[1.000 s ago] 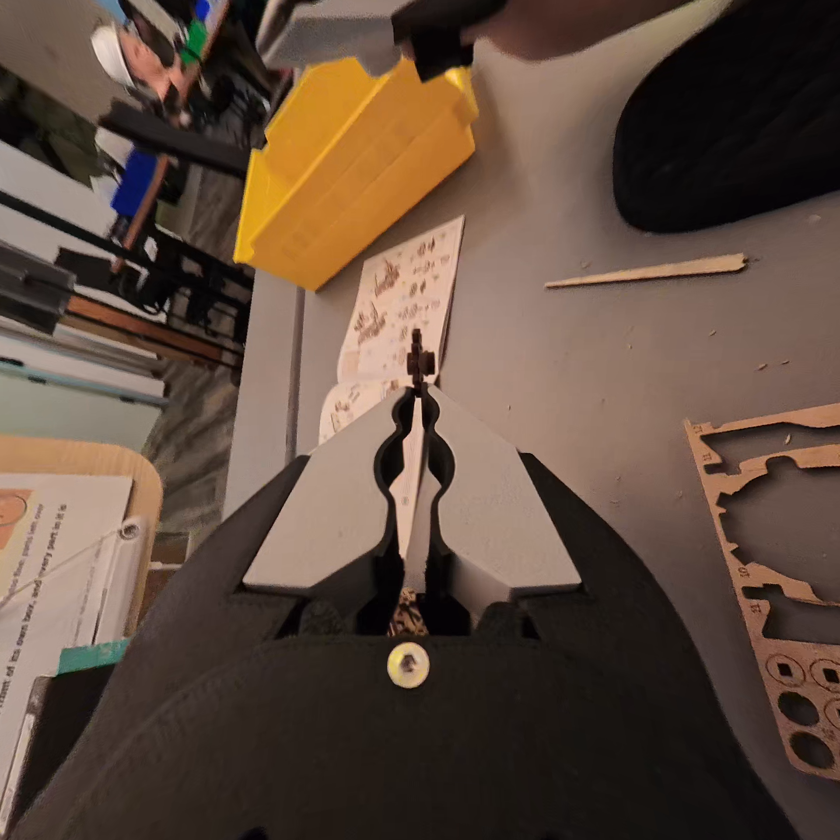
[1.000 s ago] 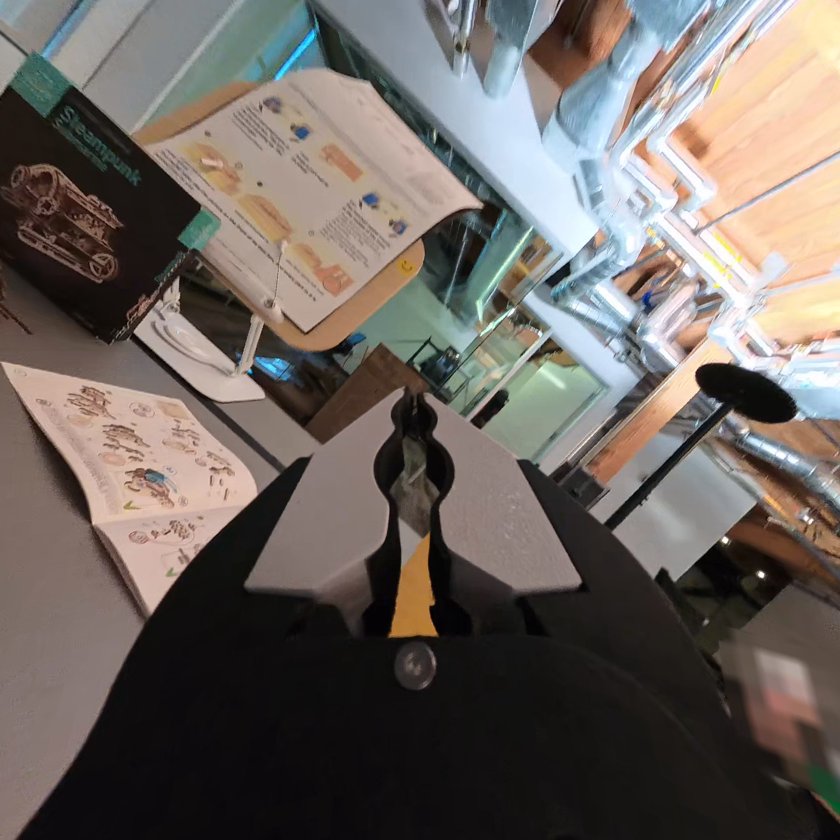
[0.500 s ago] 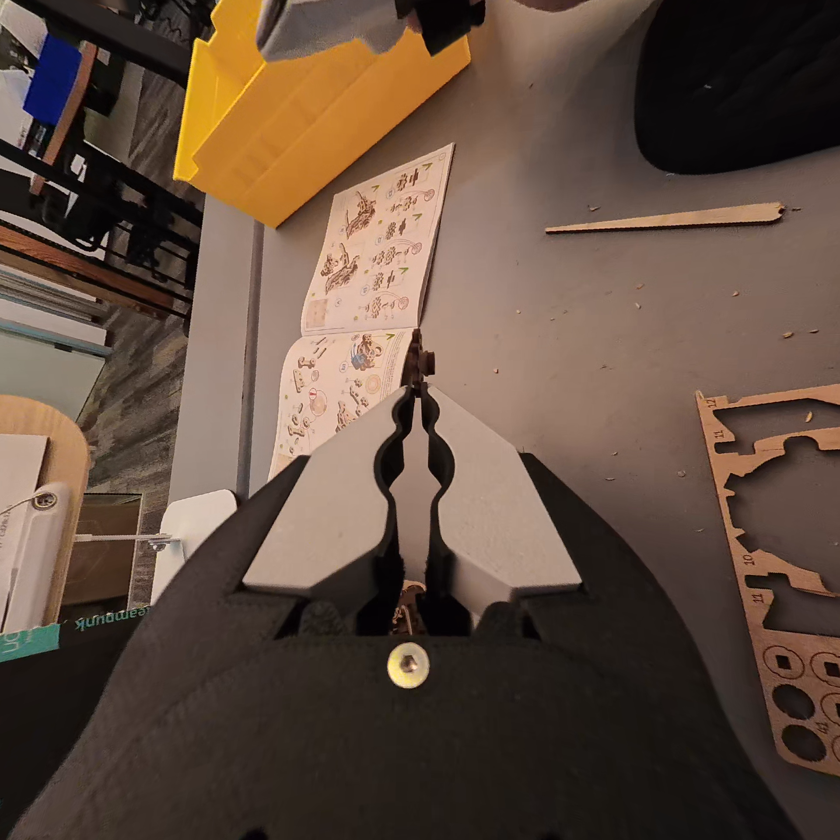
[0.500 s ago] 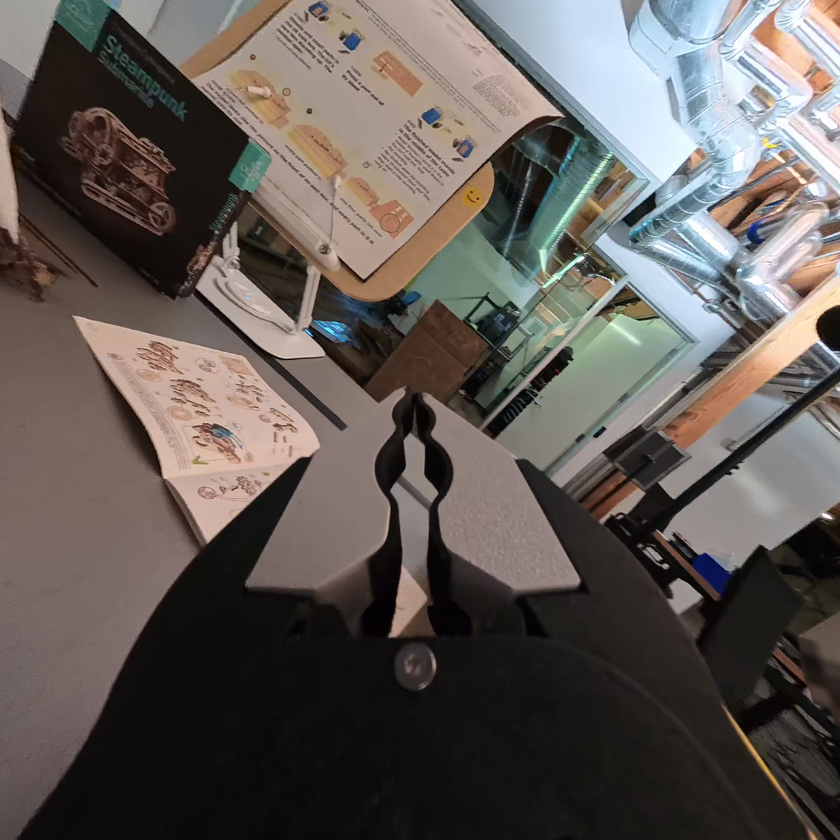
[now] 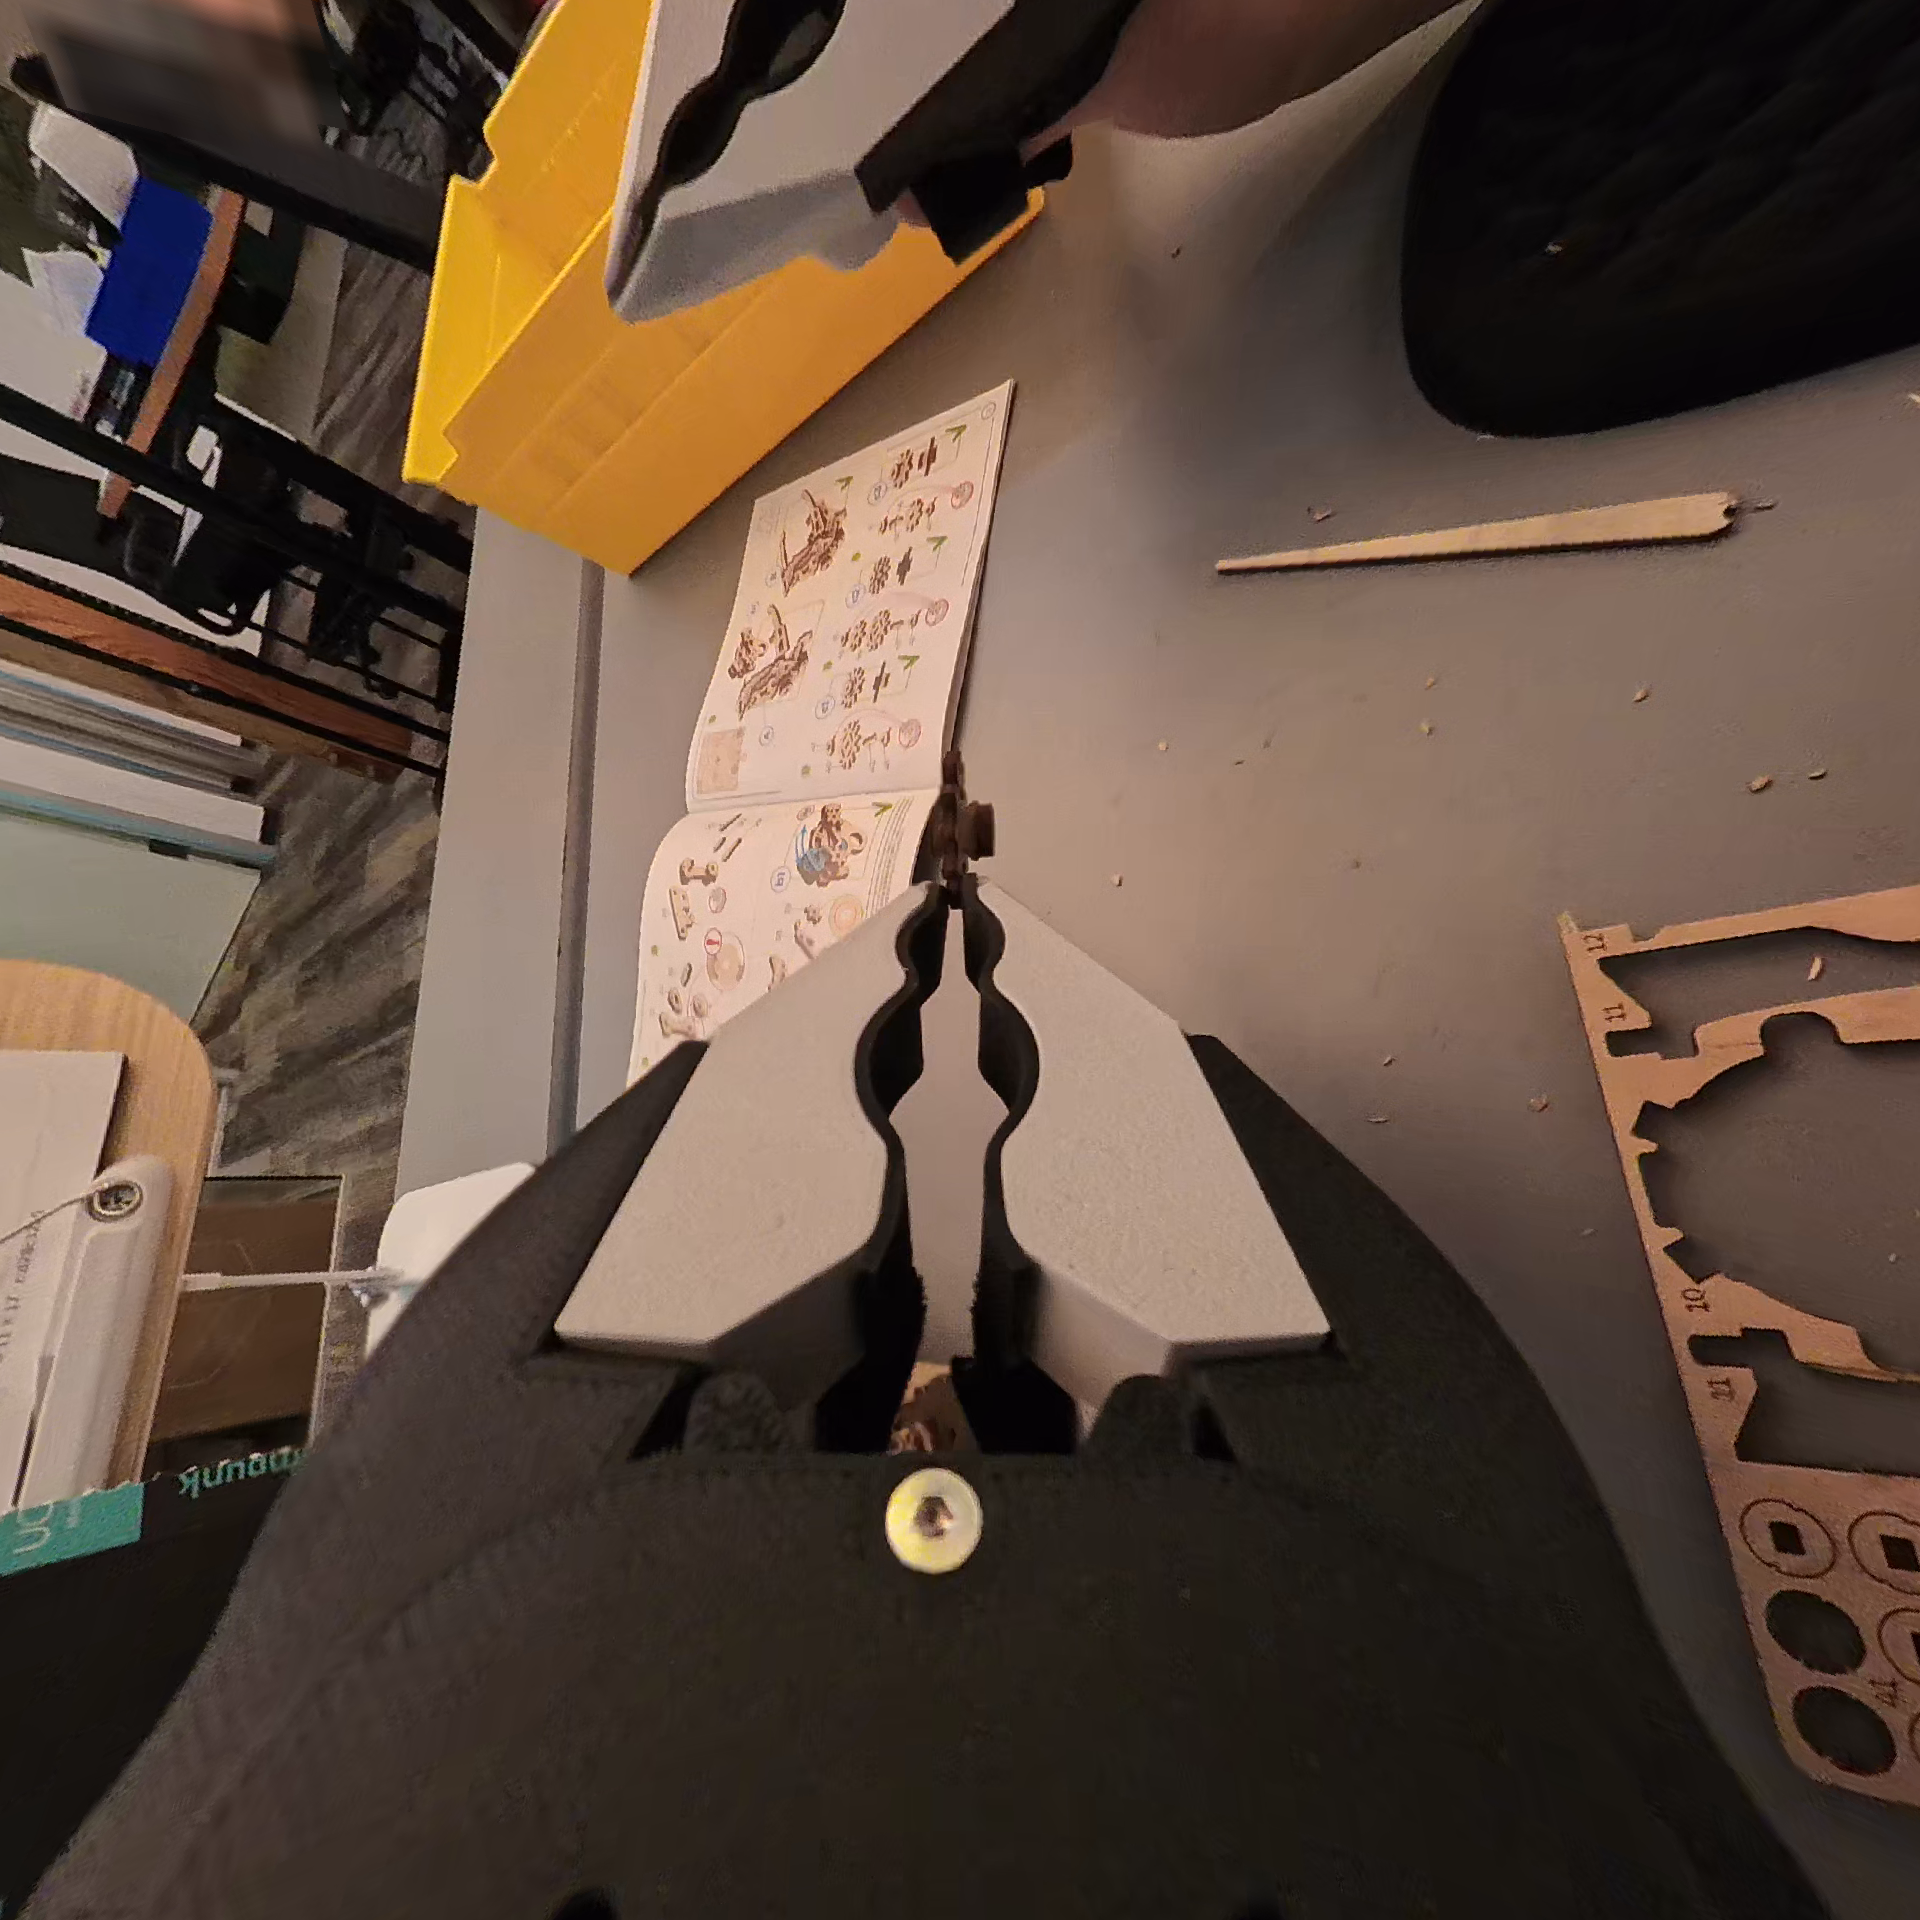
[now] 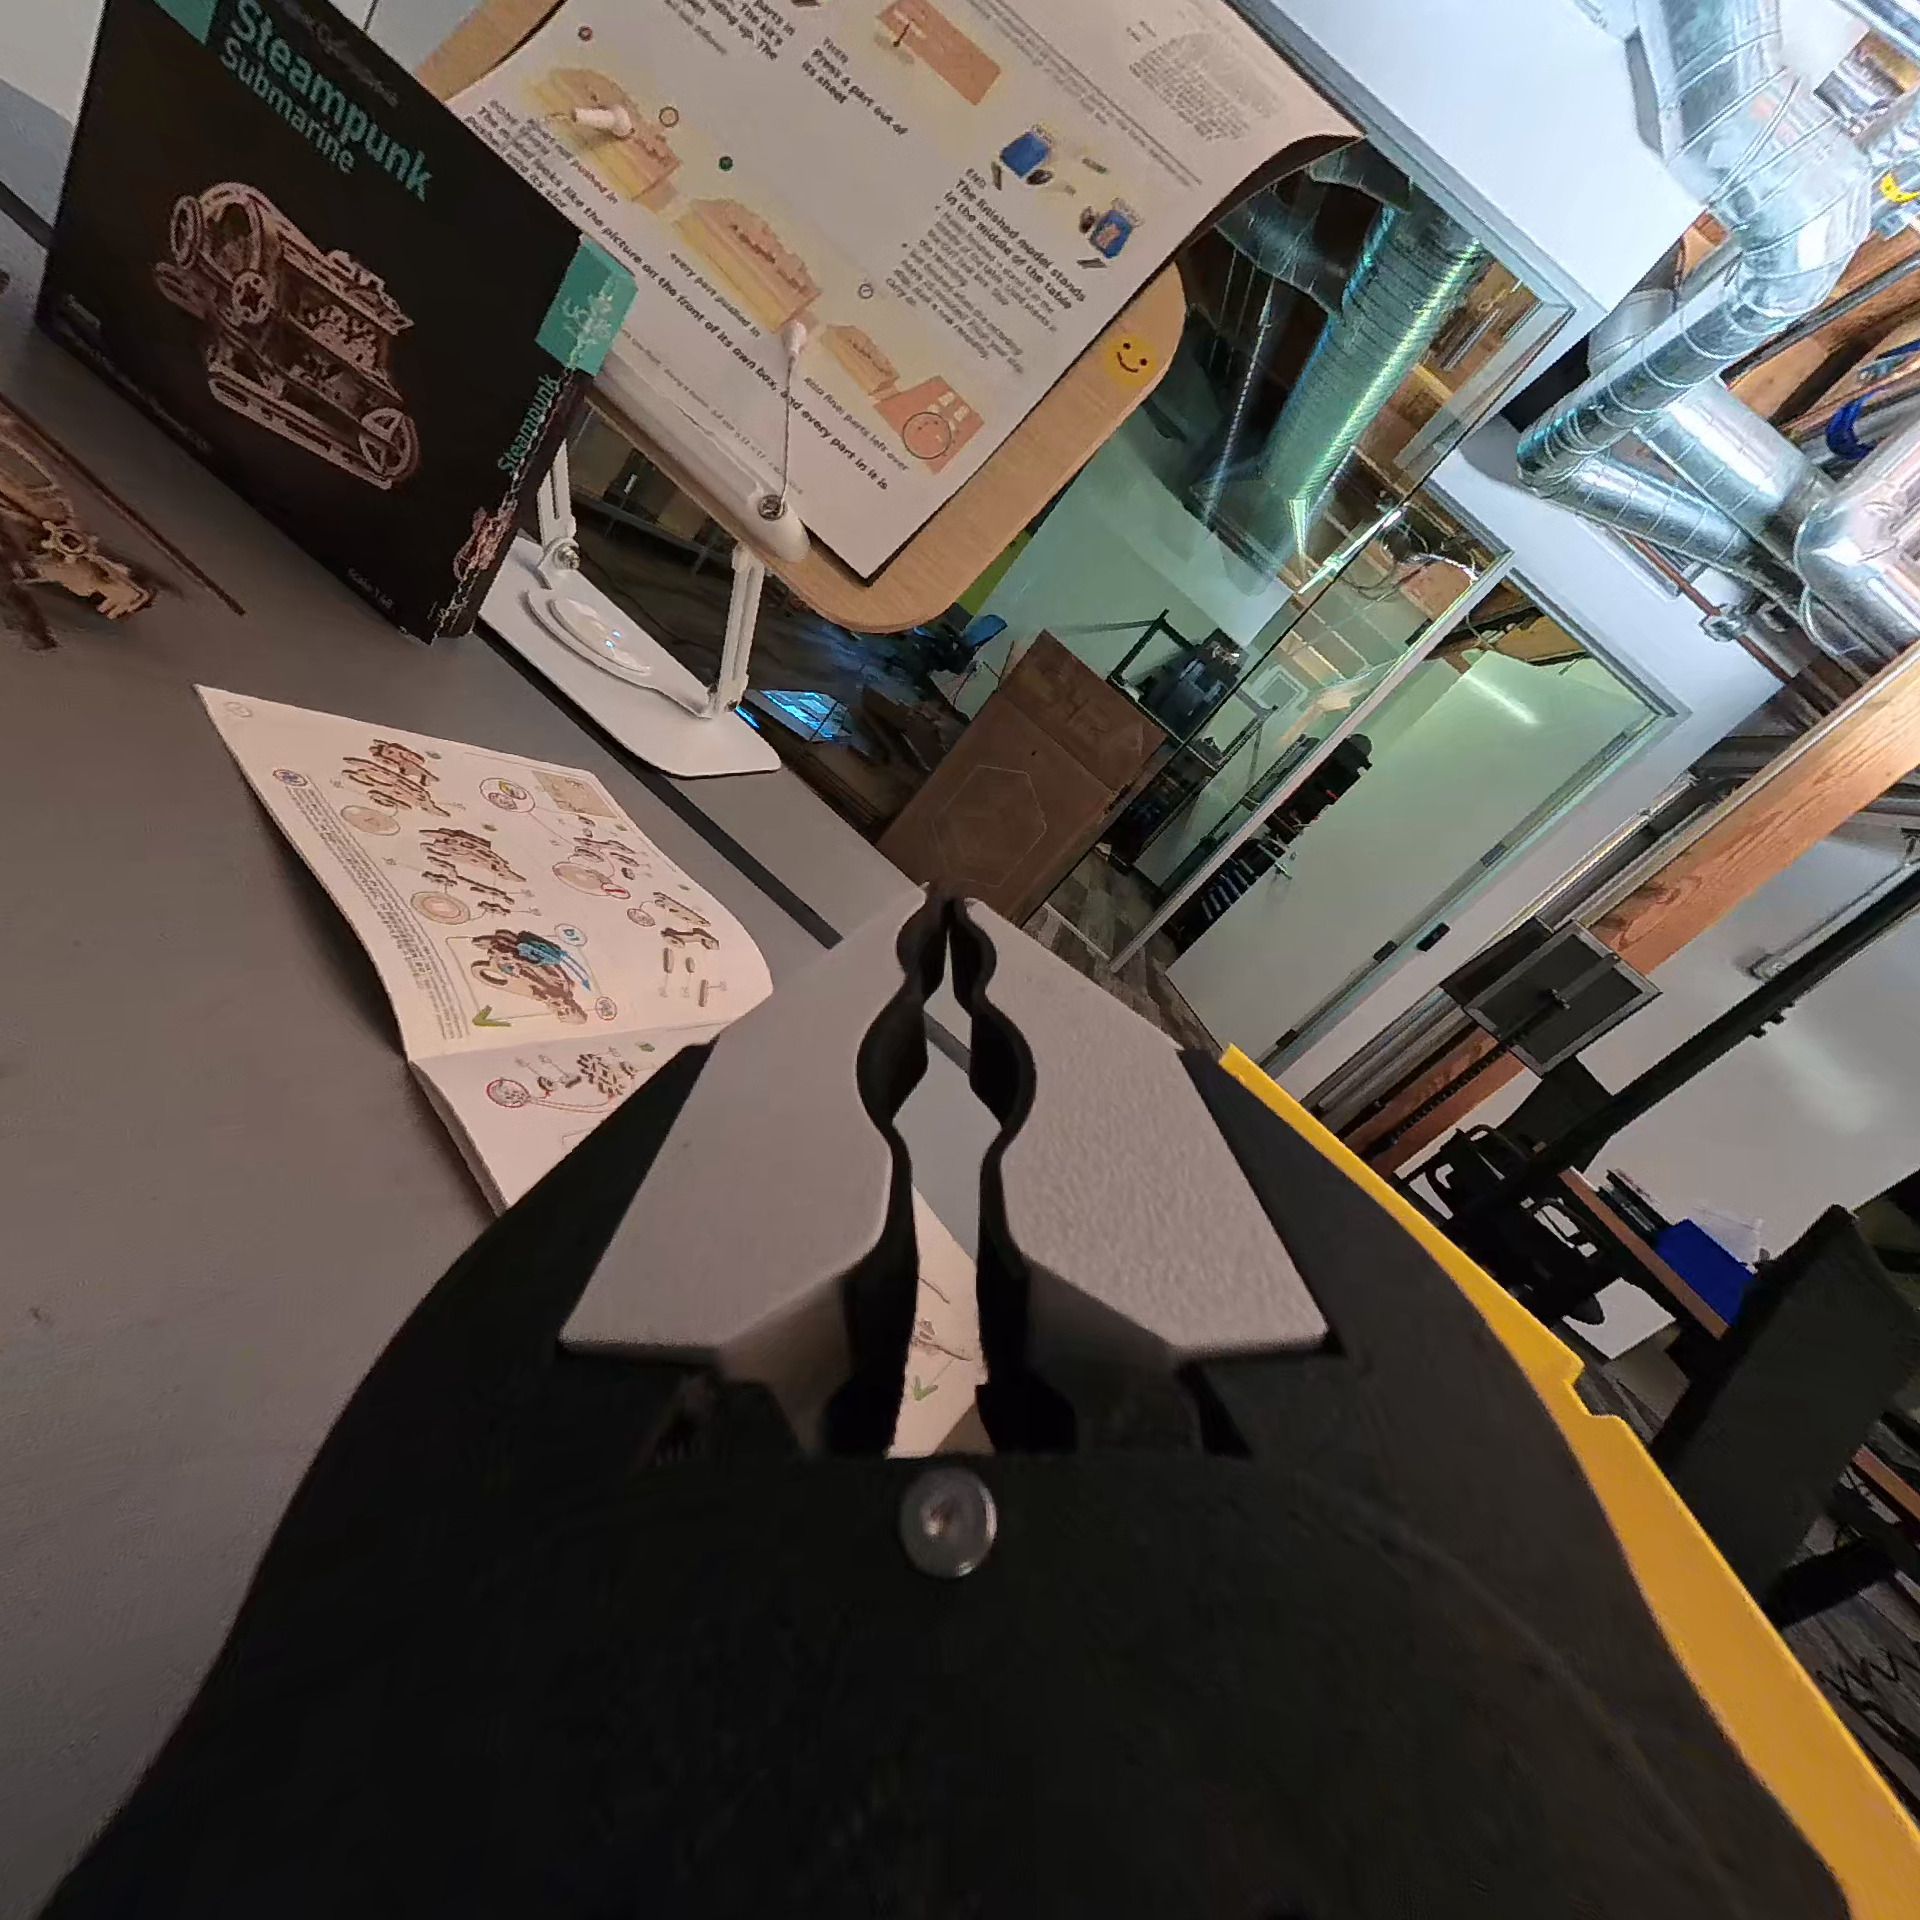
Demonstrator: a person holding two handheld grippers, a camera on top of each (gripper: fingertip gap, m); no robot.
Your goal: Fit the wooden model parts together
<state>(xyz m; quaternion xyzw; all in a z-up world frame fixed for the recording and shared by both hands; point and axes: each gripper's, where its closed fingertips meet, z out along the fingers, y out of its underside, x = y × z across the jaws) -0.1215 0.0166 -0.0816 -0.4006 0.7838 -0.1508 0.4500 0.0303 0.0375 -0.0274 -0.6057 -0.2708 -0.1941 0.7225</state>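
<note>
My left gripper (image 5: 953, 902) is shut on a small dark wooden gear piece (image 5: 958, 826) and holds it above the grey table, over the edge of the open instruction booklet (image 5: 831, 707). My right gripper (image 6: 948, 920) is shut and empty, held above the table near the booklet (image 6: 488, 914). It also shows in the left wrist view (image 5: 748, 156) at the top, over the yellow bin (image 5: 634, 353). A partly built wooden model (image 6: 52, 540) sits at the far left of the right wrist view. A punched-out wooden parts sheet (image 5: 1787, 1351) lies at the right.
A thin wooden strip (image 5: 1475, 535) lies on the table beyond the sheet, with wood crumbs around it. A black rounded object (image 5: 1683, 197) sits at the top right. The dark model box (image 6: 301, 281) and a stand with an instruction page (image 6: 852, 239) are at the table's edge. Some 15 centimetres of space lies between my two pairs of fingers.
My right gripper has swung down from pointing at the ceiling toward the table and booklet, coming closer to the left one. My left gripper has drifted along the booklet with the gear piece still held.
</note>
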